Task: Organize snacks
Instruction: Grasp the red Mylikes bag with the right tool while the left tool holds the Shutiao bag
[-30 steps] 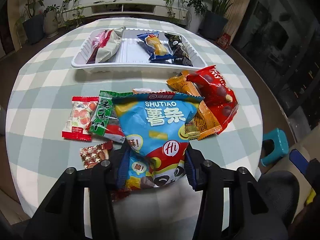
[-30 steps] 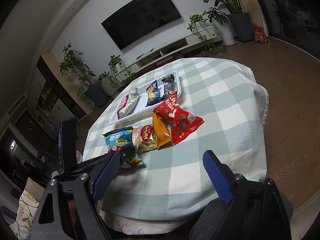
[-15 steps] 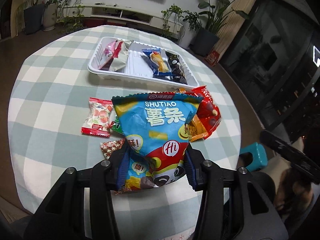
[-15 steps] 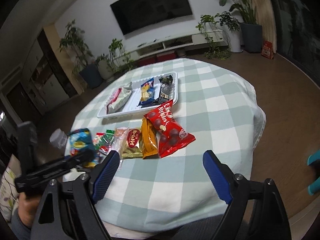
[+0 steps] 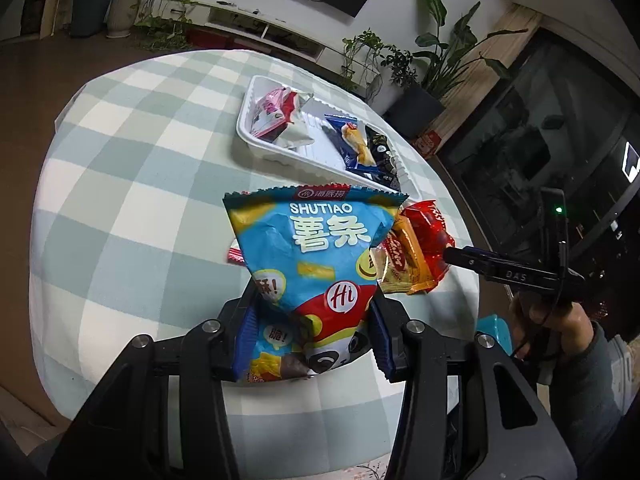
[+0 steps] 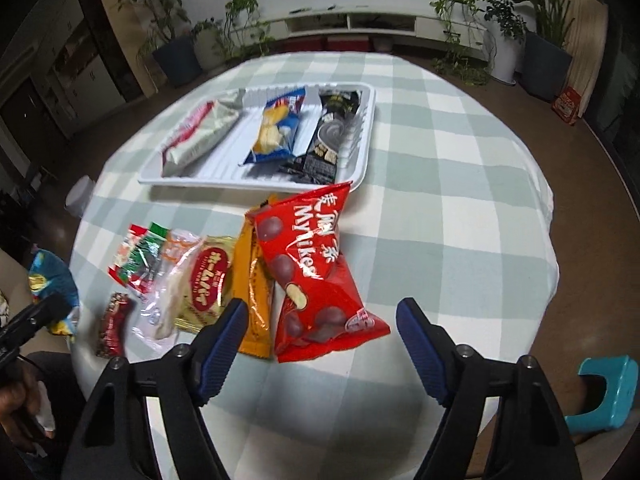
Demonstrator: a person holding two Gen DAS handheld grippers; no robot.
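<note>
My left gripper (image 5: 310, 334) clamps the blue chip bag (image 5: 316, 256) above the table's near edge; the white tray (image 6: 362, 156) lies ahead. My right gripper (image 6: 320, 338), empty, closes over the red bag (image 6: 316, 268).

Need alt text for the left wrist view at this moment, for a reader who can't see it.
The left tongs grip a blue SHUTIAO chip bag by its lower end, holding it above a checked tablecloth. Behind it sits a white tray with several snack packets; a red packet and an orange packet lie at right, where the right tongs reach in.
</note>
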